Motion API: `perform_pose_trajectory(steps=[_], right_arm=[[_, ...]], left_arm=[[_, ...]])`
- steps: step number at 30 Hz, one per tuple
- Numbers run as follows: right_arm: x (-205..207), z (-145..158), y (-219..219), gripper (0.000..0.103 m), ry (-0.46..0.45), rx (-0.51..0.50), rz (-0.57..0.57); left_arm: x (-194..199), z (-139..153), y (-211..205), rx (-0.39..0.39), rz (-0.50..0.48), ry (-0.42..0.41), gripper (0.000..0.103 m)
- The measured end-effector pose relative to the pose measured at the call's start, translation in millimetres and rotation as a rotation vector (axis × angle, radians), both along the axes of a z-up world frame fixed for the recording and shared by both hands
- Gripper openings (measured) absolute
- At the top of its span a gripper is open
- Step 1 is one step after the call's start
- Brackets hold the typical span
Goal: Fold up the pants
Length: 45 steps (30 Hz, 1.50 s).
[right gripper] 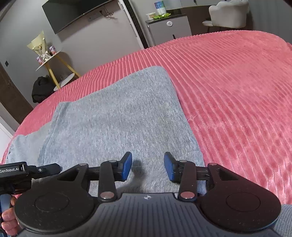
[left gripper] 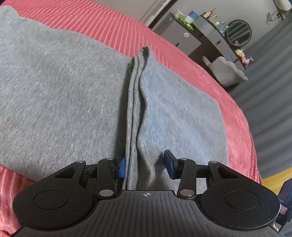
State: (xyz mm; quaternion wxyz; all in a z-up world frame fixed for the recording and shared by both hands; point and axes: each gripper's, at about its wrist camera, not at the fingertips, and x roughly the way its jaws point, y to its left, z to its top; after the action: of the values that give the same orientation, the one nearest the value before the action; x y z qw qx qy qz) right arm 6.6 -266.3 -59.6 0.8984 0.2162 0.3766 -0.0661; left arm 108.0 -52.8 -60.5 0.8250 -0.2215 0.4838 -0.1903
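Grey knit pants (left gripper: pixel 54 94) lie on a pink ribbed bedspread (left gripper: pixel 109 23). In the left wrist view a raised fold of the pants' ribbed edge (left gripper: pixel 135 109) runs up between the blue pads of my left gripper (left gripper: pixel 145 165); the jaws stand apart around the fold, not pinching it. In the right wrist view the pants (right gripper: pixel 118 118) lie flat and folded over. My right gripper (right gripper: pixel 147 167) is open, just above the near edge of the cloth, holding nothing. The other gripper's body (right gripper: pixel 21 173) shows at the left edge.
The bedspread (right gripper: pixel 237 100) stretches wide to the right of the pants. Beyond the bed stand a small cabinet (right gripper: pixel 167 29), a white chair (right gripper: pixel 228 14), a side table with flowers (right gripper: pixel 49 60), a wall TV (right gripper: pixel 76 12) and a round mirror (left gripper: pixel 238 32).
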Motion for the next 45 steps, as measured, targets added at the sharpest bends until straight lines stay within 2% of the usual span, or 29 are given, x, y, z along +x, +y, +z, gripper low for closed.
perform_pose_trajectory(steps=[1,6,10,13,18,22,25,27,30,33,38,39,40,42,45], right_arm=[[0.0,-0.3,-0.9,0.039,0.0,0.005,-0.001],[0.0,0.5,-2.4,0.044,-0.009,0.022,-0.002],[-8.0,6.5,-10.2,0.058,-0.066,0.059,-0.041],[-14.1,8.5,-21.5,0.06,-0.102,0.108,-0.091],[-21.2,5.5,-40.3,0.06,-0.11,0.262,-0.145],[-31.6,-1.8,-50.2,0.061,-0.03,0.443,-0.17],[-44.0,-3.2,-48.0,0.064,-0.009,0.557,-0.13],[-42.8,0.5,-38.6,0.067,0.033,0.527,-0.081],[-32.8,0.5,-15.3,0.073,0.109,0.419,-0.012],[-24.3,-12.5,-5.1,0.073,0.122,0.383,-0.032],[-32.9,-9.4,-23.9,0.073,0.001,0.421,-0.161],[-36.4,-8.7,-27.3,0.069,-0.018,0.436,-0.176],[-39.6,-8.2,-28.5,0.063,-0.024,0.451,-0.188],[-41.7,-8.1,-29.5,0.057,-0.019,0.458,-0.198],[-44.2,-3.6,-26.8,0.054,-0.026,0.455,-0.207]], left_arm=[[-0.5,-0.8,0.2,0.006,0.001,0.0,0.042],[0.6,1.0,-0.6,-0.012,0.0,-0.003,0.019],[-1.8,4.4,1.7,-0.021,0.009,-0.017,0.015],[-2.8,6.9,5.5,-0.044,0.019,-0.017,0.014],[-6.6,14.4,13.2,-0.084,0.047,-0.042,0.014],[-6.5,15.3,16.4,-0.084,0.063,-0.043,0.014],[-4.1,12.9,14.2,-0.072,0.066,-0.032,0.014],[-2.7,12.5,15.4,-0.085,0.072,-0.027,0.014],[-2.6,10.9,20.3,-0.124,0.088,-0.016,0.014],[-5.0,11.3,21.2,-0.14,0.092,-0.016,0.014],[-5.3,11.4,19.5,-0.122,0.09,-0.015,0.014],[-5.1,11.4,18.9,-0.116,0.089,-0.014,0.014],[-5.5,11.4,18.3,-0.112,0.089,-0.015,0.014],[-5.5,12.1,18.5,-0.114,0.09,-0.015,0.014],[-5.9,13.2,19.4,-0.126,0.093,-0.019,0.014]])
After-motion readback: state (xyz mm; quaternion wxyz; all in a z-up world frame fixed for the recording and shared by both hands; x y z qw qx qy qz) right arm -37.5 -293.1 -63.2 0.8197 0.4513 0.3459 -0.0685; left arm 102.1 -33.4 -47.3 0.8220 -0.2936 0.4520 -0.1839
